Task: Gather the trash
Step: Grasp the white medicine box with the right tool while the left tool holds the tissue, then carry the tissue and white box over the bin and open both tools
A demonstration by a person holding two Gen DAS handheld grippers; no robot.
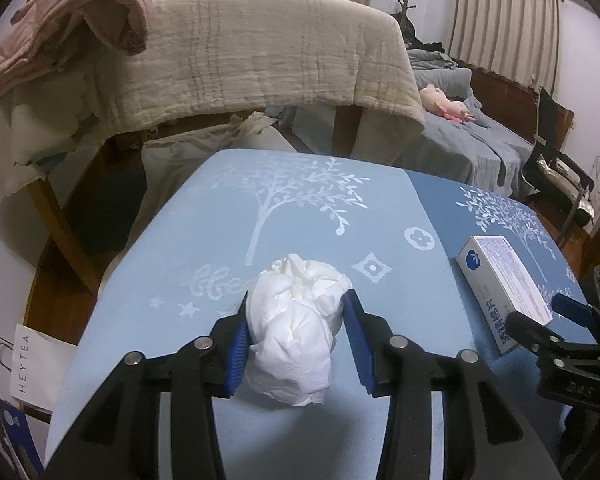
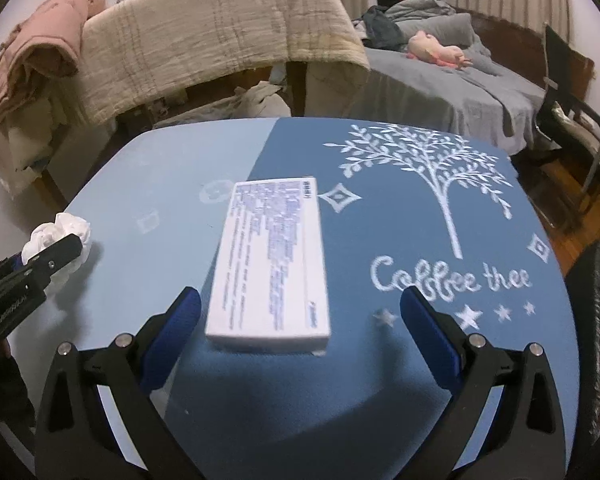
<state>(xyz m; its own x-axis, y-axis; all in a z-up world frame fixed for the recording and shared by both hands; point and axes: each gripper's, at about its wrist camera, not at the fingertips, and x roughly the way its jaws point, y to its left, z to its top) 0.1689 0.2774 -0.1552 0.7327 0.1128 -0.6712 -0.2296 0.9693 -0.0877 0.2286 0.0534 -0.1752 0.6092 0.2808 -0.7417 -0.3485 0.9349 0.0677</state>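
Left wrist view shows the left gripper (image 1: 296, 316) with its jaws partly closed on a crumpled white tissue wad (image 1: 296, 320); both blue pads (image 1: 356, 344) press its sides. The wad sits over the light-blue half of the worktop (image 1: 172, 240), and whether it touches that surface I cannot tell. Bare cloth runs from the wad toward 12 o'clock up to the far edge, beyond which a chair draped in a beige blanket (image 1: 260, 52) stands close. At 3 o'clock lies a white box (image 1: 504, 284), with the right gripper's tips at its near end. At 9 o'clock the worktop edge falls away to a paper bag (image 1: 32, 364) on the floor.

Right wrist view shows the right gripper (image 2: 300, 312) with its jaws wide open, holding nothing. The white box (image 2: 272, 264) lies flat on the dark-blue half, its near end between the two pads with gaps on both sides. From the box toward 2 o'clock the cloth is bare except for its printed tree, up to the far edge, behind which is a bed (image 2: 440, 92). At 9 o'clock the tissue wad (image 2: 60, 236) shows near the left edge, in the other gripper. At 3 o'clock, just past the right edge, stands a dark bin (image 2: 596, 320).
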